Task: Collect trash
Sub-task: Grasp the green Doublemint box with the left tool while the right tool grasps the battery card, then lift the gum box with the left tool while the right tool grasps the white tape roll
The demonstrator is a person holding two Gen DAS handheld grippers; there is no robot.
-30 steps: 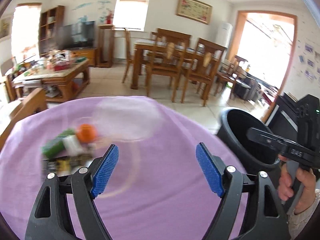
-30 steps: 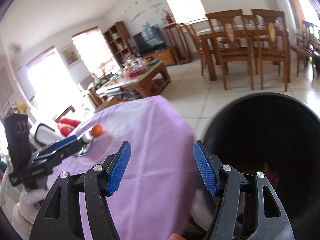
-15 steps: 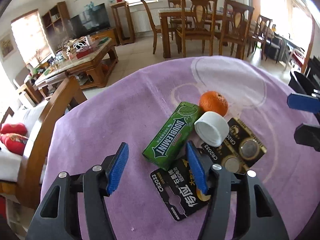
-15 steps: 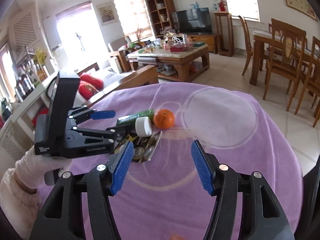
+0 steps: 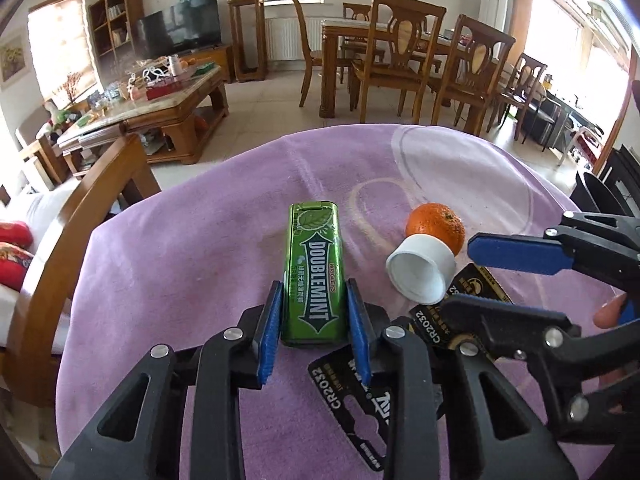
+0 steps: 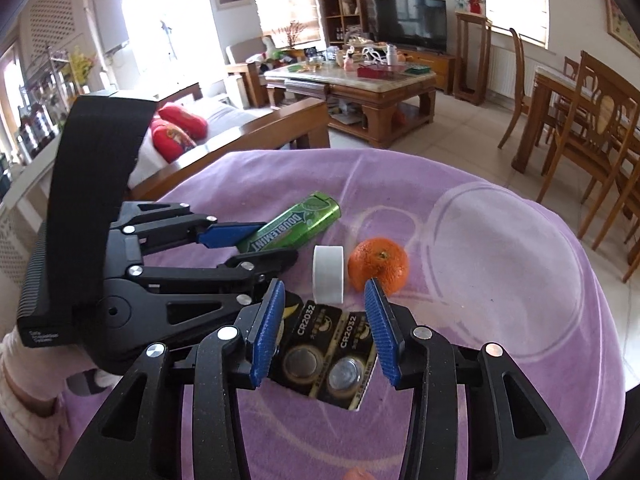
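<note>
My left gripper point(image 5: 315, 326) is shut on the near end of a green Doublemint gum pack point(image 5: 314, 270) lying on the purple cloth point(image 5: 180, 280); the pack also shows in the right wrist view point(image 6: 292, 226). My right gripper point(image 6: 326, 320) is open, its pads either side of a black CR2032 battery card point(image 6: 328, 360) without touching it. A white cap point(image 6: 329, 280) lies on its side just beyond, next to an orange mandarin point(image 6: 378, 266). A second black battery card point(image 5: 352, 396) lies under my left gripper.
The rim of a black bin point(image 5: 600, 196) shows at the table's right edge. A wooden chair back point(image 5: 72, 216) stands at the table's left. A coffee table point(image 6: 352, 80) and dining chairs point(image 5: 400, 48) stand further off.
My left gripper moved onto the gum pack and closed on it. My right gripper swung from the bin to the table, came down over the battery card and narrowed its opening.
</note>
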